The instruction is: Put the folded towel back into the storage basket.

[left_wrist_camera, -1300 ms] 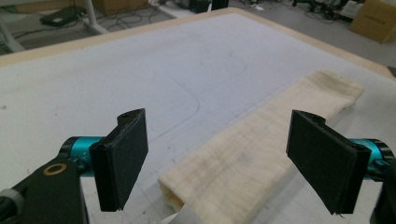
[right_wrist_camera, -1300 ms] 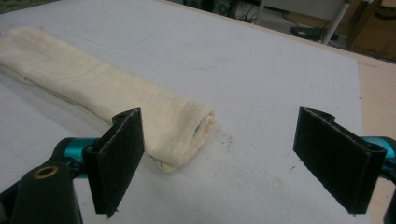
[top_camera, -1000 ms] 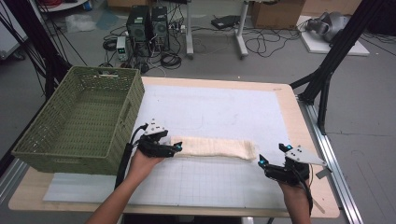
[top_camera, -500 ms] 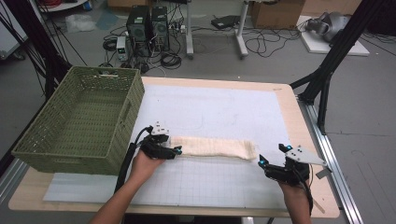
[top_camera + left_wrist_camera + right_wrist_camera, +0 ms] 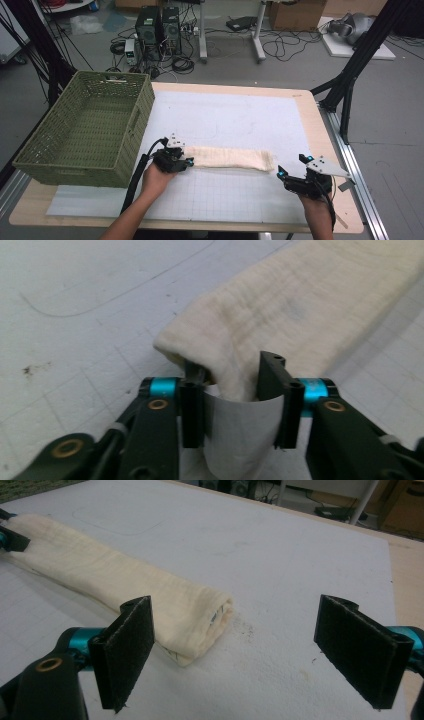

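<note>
Pinching the left end of the soft, light, floppy folded cream towel (image 5: 300, 315) with the just-closing left gripper (image 5: 235, 375), leaving the right gripper (image 5: 232, 645) gaping wide near the right end, likely needing hold there against sagging.

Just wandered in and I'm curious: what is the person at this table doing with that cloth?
A person holds tongs in each hand at a table with a white mat. The left tongs have just been closing on one end of a long, folded cream cloth, and its edge sits between the jaws. The right tongs wait wide open just off the cloth's other end, not touching it. A green woven plastic basket stands at the left.
</note>
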The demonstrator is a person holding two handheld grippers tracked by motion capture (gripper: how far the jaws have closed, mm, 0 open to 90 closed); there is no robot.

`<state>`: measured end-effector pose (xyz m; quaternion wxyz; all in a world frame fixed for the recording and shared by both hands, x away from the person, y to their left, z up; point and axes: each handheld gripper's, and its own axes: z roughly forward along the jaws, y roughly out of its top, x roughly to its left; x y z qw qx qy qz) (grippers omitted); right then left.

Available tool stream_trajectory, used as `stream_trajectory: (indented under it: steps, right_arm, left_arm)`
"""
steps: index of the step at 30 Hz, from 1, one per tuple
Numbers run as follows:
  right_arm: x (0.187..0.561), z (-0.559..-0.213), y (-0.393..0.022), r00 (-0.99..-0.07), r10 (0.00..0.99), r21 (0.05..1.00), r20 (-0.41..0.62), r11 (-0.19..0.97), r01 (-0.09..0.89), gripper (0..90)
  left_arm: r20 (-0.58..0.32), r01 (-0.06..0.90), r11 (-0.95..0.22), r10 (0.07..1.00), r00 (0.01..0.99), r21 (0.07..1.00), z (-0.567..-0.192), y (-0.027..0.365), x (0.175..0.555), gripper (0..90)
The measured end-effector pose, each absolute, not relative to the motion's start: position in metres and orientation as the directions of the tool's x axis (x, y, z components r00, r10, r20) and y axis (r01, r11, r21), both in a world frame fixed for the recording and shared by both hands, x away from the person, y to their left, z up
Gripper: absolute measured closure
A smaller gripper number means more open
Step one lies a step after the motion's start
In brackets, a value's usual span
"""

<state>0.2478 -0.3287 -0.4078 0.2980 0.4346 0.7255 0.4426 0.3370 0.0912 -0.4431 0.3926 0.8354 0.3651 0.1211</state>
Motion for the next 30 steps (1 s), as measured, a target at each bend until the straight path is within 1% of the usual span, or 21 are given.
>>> stream_trajectory:
  steps: [2,6,10,17,22,28,30]
  right_arm:
    - [0.247,-0.408,-0.329,-0.443,0.895,0.9,-0.042,0.226,0.372,15.0]
    - [0.249,-0.408,-0.328,-0.447,0.893,0.903,-0.049,0.231,0.363,15.0]
    - [0.25,-0.41,-0.329,-0.447,0.894,0.9,-0.043,0.229,0.371,15.0]
    - [0.253,-0.412,-0.33,-0.442,0.897,0.899,-0.033,0.22,0.38,15.0]
    - [0.258,-0.415,-0.33,-0.43,0.903,0.898,0.009,0.182,0.401,15.0]
    - [0.266,-0.419,-0.324,-0.457,0.89,0.891,0.006,0.203,0.407,14.9]
    - [0.275,-0.425,-0.318,-0.455,0.89,0.873,0.013,0.211,0.439,15.0]
  left_arm:
    - [-0.096,0.512,-0.425,0.693,0.715,0.746,-0.443,0.091,0.337,77.5]
    - [-0.103,0.512,-0.422,0.688,0.718,0.748,-0.443,0.091,0.337,79.6]
    - [-0.11,0.51,-0.409,0.689,0.716,0.757,-0.442,0.092,0.337,80.5]
    - [-0.145,0.492,-0.351,0.679,0.719,0.796,-0.434,0.097,0.335,80.6]
    - [-0.151,0.478,-0.333,0.671,0.726,0.813,-0.428,0.1,0.332,80.5]
    - [-0.155,0.464,-0.322,0.661,0.734,0.825,-0.427,0.101,0.331,80.4]
    - [-0.163,0.466,-0.312,0.661,0.732,0.828,-0.427,0.101,0.331,80.4]
